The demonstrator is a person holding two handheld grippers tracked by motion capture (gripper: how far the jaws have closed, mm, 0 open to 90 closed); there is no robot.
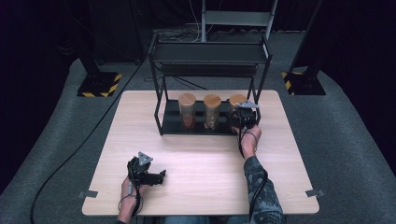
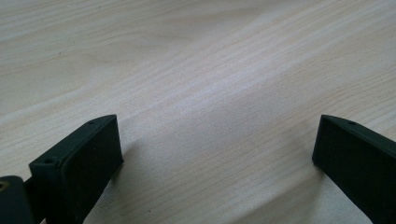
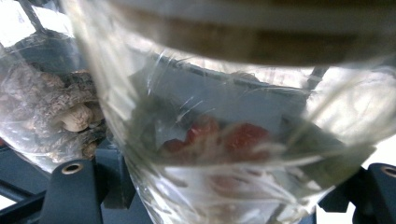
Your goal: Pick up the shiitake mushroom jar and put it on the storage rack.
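- While it stands on the lower shelf of the black rack (image 1: 161, 109), the right-hand glass jar (image 1: 236, 108) is clamped between the jaws of the right gripper (image 1: 246, 117), which are drawn in tight against its sides; red pieces are seen through the glass in the right gripper view (image 3: 224, 140).
- Just beside it, the middle jar (image 1: 212, 111) with brown contents (image 3: 60, 109) is set close, and a third jar (image 1: 187, 110) stands at the left end of the row, each under a wooden lid.
- A slip is judged possible: smooth glass could turn or slide in the grip if lifted fast, and the neighbouring jar or the rack's front post could be knocked if the jar is drawn out at an angle.
- Near the front edge, the left gripper (image 1: 161, 176) is rested on the table (image 1: 205, 158) with its jaws spread wide and nothing held between them.
- Pale wood grain is shown across the tabletop; grey carpet, trailing cables and hazard-striped stand bases (image 1: 99, 85) are seen against a dark room.
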